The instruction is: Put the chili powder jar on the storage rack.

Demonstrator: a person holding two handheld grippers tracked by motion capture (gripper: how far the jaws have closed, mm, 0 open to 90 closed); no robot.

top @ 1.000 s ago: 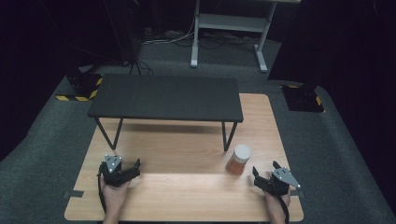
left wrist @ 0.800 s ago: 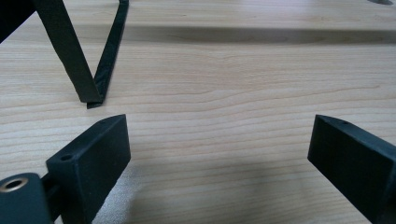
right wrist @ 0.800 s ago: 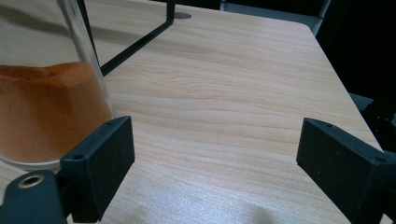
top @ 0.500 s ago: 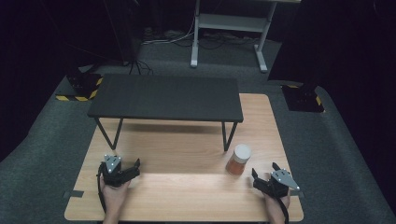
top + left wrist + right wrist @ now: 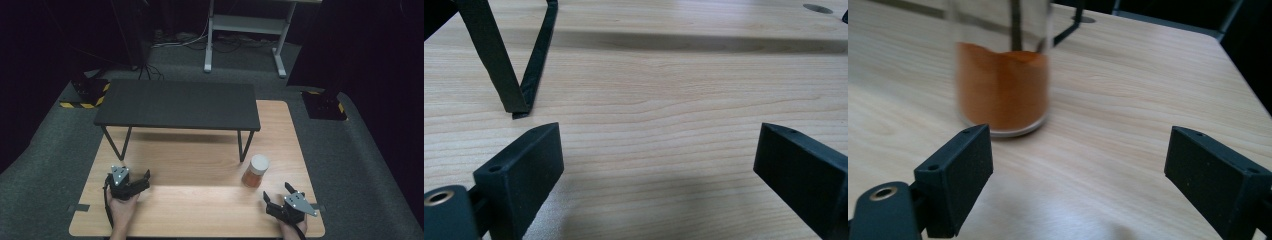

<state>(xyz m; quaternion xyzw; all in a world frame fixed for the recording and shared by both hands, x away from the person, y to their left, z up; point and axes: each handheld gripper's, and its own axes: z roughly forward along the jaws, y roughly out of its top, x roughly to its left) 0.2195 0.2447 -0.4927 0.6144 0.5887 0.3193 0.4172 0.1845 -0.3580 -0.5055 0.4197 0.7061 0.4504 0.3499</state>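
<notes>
**Pale wood worktop, one jar, both of my grippers spread**

Light wood grain runs across the worktop (image 5: 200, 165), which lies on grey carpet and carries everything I can see. Over its far half stands a low black table (image 5: 177, 104) on thin dark legs; in my left gripper view one angled leg (image 5: 519, 70) meets the wood just ahead of my left jaw.

Smaller than that is the jar (image 5: 255, 171), clear, with a white lid and orange powder inside. It stands upright on the worktop near the table's right front leg, on my right side. In my right gripper view it sits ahead of the jaws and toward the left one, slightly blurred, not touched by either.

My left gripper (image 5: 131, 181) rests low near the front left corner, jaws wide apart with bare wood between them. My right gripper (image 5: 281, 196) is near the front right corner, a little short of the jar, jaws likewise spread and holding nothing.
</notes>
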